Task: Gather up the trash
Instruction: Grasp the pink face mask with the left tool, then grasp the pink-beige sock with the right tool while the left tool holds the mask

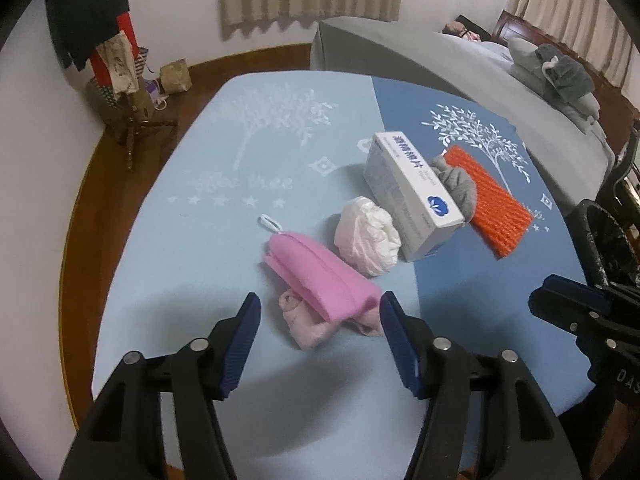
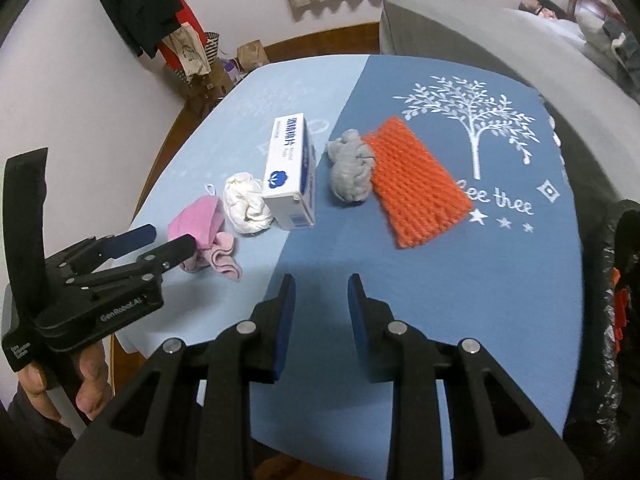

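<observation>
On the blue table cloth (image 1: 200, 264) lie a pink folded cloth (image 1: 320, 276) on a pale pink rag (image 1: 308, 326), a crumpled white plastic bag (image 1: 368, 236), a white box (image 1: 412, 196), a grey crumpled cloth (image 1: 456, 184) and an orange foam net (image 1: 492, 204). My left gripper (image 1: 318, 314) is open, its jaws either side of the pink cloth's near end. My right gripper (image 2: 320, 292) is open and empty above the table's near part. The same things show in the right wrist view: pink cloth (image 2: 198, 222), white bag (image 2: 246, 202), box (image 2: 290, 172), grey cloth (image 2: 352, 172), orange net (image 2: 416, 184).
A black-lined trash bin (image 1: 608, 240) stands at the table's right edge and shows in the right wrist view (image 2: 616, 320) with something orange inside. A bed (image 1: 460, 68) lies behind. A coat stand (image 1: 120, 80) with bags stands at the left on the wooden floor.
</observation>
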`<state>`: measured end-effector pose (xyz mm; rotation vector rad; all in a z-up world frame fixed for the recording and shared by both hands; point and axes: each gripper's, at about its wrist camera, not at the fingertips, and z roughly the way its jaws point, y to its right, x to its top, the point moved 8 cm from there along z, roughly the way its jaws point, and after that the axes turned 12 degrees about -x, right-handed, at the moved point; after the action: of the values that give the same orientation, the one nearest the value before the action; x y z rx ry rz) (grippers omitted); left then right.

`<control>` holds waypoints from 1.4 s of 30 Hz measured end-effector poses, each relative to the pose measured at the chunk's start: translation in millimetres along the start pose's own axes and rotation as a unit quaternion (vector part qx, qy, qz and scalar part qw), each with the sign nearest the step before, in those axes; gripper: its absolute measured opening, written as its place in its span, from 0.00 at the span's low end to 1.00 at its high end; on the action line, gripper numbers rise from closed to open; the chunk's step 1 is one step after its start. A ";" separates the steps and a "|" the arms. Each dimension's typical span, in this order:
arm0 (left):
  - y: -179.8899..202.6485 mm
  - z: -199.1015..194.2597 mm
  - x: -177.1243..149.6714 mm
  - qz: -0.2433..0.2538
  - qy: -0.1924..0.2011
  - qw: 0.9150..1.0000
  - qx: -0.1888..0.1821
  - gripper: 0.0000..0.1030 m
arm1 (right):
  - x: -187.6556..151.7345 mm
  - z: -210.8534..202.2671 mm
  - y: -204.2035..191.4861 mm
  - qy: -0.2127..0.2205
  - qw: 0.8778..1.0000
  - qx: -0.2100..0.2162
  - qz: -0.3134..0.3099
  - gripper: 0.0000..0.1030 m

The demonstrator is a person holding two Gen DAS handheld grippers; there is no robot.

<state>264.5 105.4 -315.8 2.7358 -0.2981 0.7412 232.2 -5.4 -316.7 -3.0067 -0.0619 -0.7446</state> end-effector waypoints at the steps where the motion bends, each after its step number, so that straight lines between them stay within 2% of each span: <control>1: -1.4 2.4 0.1 0.000 -0.003 1.000 -0.005 0.49 | 0.4 2.9 -4.2 -0.002 1.000 0.002 -0.002 0.27; 3: -2.1 5.6 0.6 0.001 -0.008 1.000 -0.012 0.36 | 1.2 7.9 -11.0 -0.005 1.000 0.004 -0.005 0.27; 5: -3.8 7.6 0.7 0.002 -0.013 1.000 -0.017 0.18 | 1.0 11.8 -18.0 -0.010 1.000 0.007 -0.008 0.27; 7: -5.7 8.1 1.4 0.003 -0.013 1.000 -0.022 0.09 | 1.4 13.8 -25.8 -0.012 1.000 0.010 -0.013 0.27; 8: -7.2 6.9 1.4 0.002 -0.012 1.000 -0.023 0.09 | 1.6 14.4 -29.0 -0.013 1.000 0.011 -0.015 0.27; 16: -16.4 -18.9 4.4 -0.010 0.014 0.999 -0.029 0.07 | 5.1 15.5 -45.9 -0.012 1.000 0.020 -0.021 0.27; 20: -20.7 -22.1 -0.1 -0.025 0.012 0.998 -0.048 0.07 | 4.6 15.6 -54.5 -0.012 0.999 0.024 -0.026 0.27; 33: -51.3 -31.9 -6.7 -0.030 0.022 0.999 -0.010 0.05 | 11.3 18.1 -78.9 -0.006 0.999 0.035 -0.040 0.27; 36: -59.2 -30.8 -13.1 -0.037 0.017 0.999 -0.021 0.05 | 13.1 20.5 -89.7 -0.007 0.998 0.039 -0.045 0.27; 37: -58.5 -31.8 -15.2 -0.039 0.015 0.998 -0.037 0.05 | 13.5 21.0 -92.7 -0.008 0.998 0.040 -0.047 0.27; 39: -55.5 -33.6 -19.5 -0.037 0.012 0.998 -0.057 0.08 | 14.2 22.1 -97.1 -0.009 0.998 0.041 -0.050 0.27; 41: -52.5 -34.5 -22.3 -0.030 0.013 0.998 -0.060 0.26 | 14.8 23.5 -100.1 -0.010 0.998 0.040 -0.053 0.27; 42: -52.6 -35.2 -22.7 -0.027 0.014 0.998 -0.060 0.30 | 15.1 24.1 -101.0 -0.010 0.998 0.039 -0.054 0.27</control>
<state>243.3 169.0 -310.3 2.6078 -0.2538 0.7227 251.8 97.1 -327.6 -2.9553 -0.2514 -0.7037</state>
